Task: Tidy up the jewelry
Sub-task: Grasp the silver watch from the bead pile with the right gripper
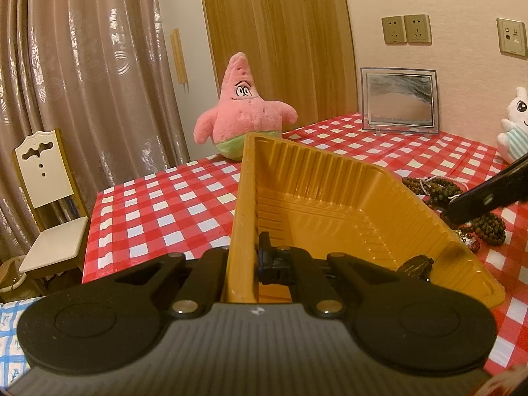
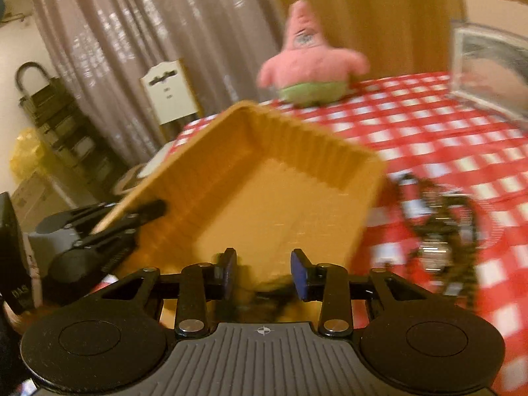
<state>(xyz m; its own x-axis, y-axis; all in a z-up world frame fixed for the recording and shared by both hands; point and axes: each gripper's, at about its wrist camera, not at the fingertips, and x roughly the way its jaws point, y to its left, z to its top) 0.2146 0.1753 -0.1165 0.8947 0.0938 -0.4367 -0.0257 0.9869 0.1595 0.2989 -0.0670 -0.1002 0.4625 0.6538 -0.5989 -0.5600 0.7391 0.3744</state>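
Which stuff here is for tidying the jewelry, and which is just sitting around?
For the job:
- ribbed yellow plastic tray, clamped by the left gripper
- pile of dark beaded necklaces
- right gripper, open

Just sitting there:
- pink star-shaped plush toy
- clear-framed sand picture
- white plush toy

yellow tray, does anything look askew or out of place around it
Yes. The yellow tray is tipped up off the checked tablecloth, clamped by its rim in the left gripper. The bead necklaces lie in a tangled heap beside it rather than inside.
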